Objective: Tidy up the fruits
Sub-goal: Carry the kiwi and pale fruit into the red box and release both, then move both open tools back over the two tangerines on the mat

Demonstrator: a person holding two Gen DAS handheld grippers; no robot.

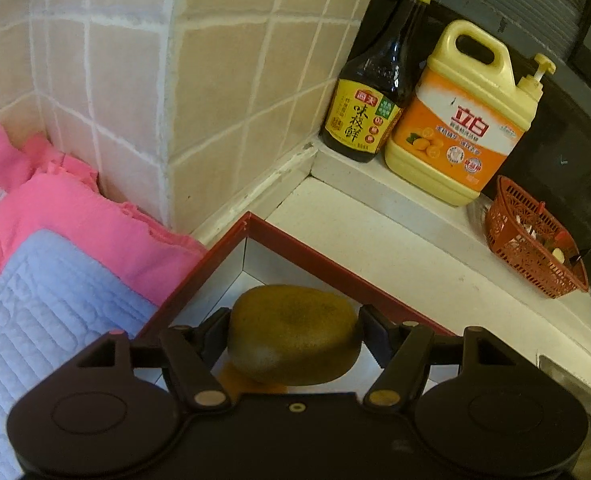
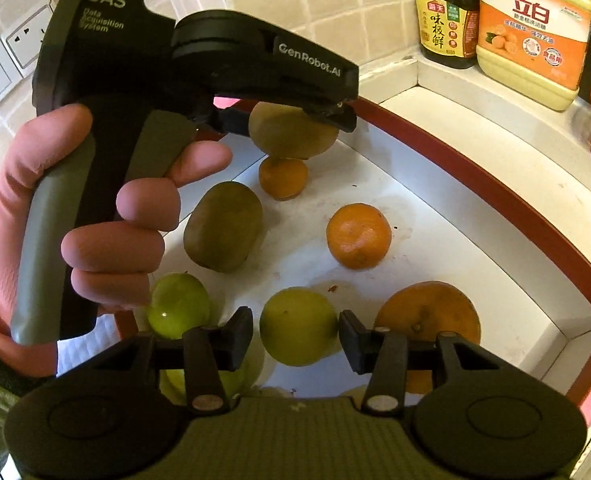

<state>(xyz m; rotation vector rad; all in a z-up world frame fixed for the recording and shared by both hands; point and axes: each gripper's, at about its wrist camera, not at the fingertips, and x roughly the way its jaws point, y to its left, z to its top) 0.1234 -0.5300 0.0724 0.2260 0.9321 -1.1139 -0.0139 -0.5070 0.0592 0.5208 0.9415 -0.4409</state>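
Observation:
My left gripper (image 1: 293,330) is shut on a brown kiwi (image 1: 291,332) and holds it above the far corner of the red-rimmed white tray (image 1: 295,254). The right wrist view shows that gripper (image 2: 291,116) with the kiwi (image 2: 291,132) over the tray (image 2: 495,200). In the tray lie a second kiwi (image 2: 223,226), a small orange (image 2: 282,178), another orange (image 2: 358,236), a large orange (image 2: 427,312) and green fruits (image 2: 178,305). My right gripper (image 2: 295,338) is open with a green fruit (image 2: 297,330) between its fingers, which stand apart from it.
A dark soy sauce bottle (image 1: 375,92) and a yellow-orange detergent jug (image 1: 463,120) stand on the ledge behind the tray. A red plastic basket (image 1: 531,240) sits at the right. Pink and blue cloths (image 1: 55,264) lie left of the tray. Wall sockets (image 2: 11,56) are on the tiled wall.

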